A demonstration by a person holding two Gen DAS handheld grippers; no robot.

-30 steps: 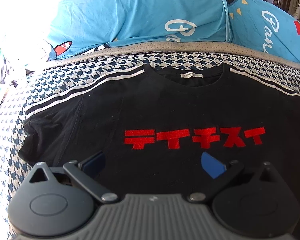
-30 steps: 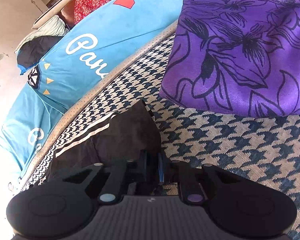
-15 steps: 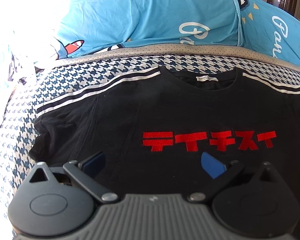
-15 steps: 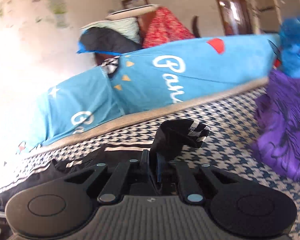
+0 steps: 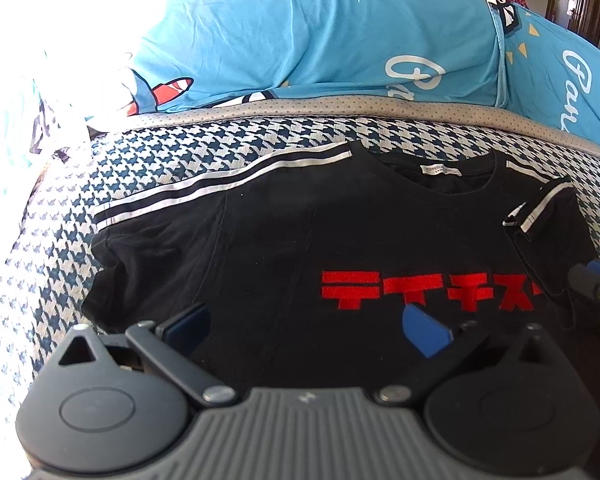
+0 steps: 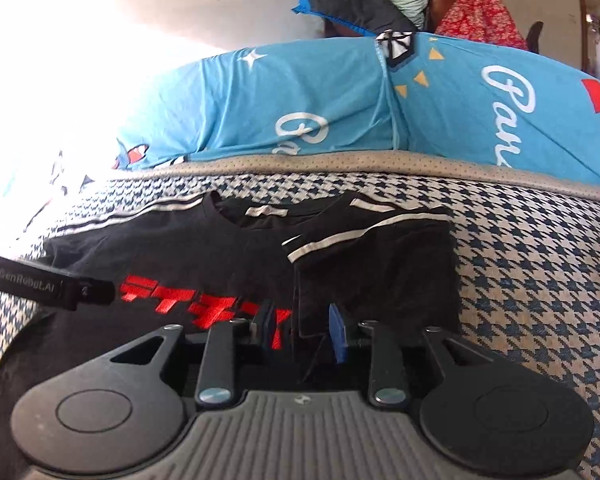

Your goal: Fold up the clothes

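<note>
Right wrist: right gripper [image 6: 300, 326] jaws opening, empty; sleeve [image 6: 374, 256] folded onto t-shirt [image 6: 172, 256]. Left gripper [image 5: 306, 326] wide, empty; other sleeve [image 5: 156, 220] + body unfolded.

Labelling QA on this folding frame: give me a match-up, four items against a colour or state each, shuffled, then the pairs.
Things:
1. T-shirt
2. Shirt lettering
3. Folded sleeve
4. Left gripper

States:
A. red
B. wide open, nothing between its fingers
C. black, front up on the checked cover
D. laid inward over the shirt body

Pairs: 1-C, 2-A, 3-D, 4-B
</note>
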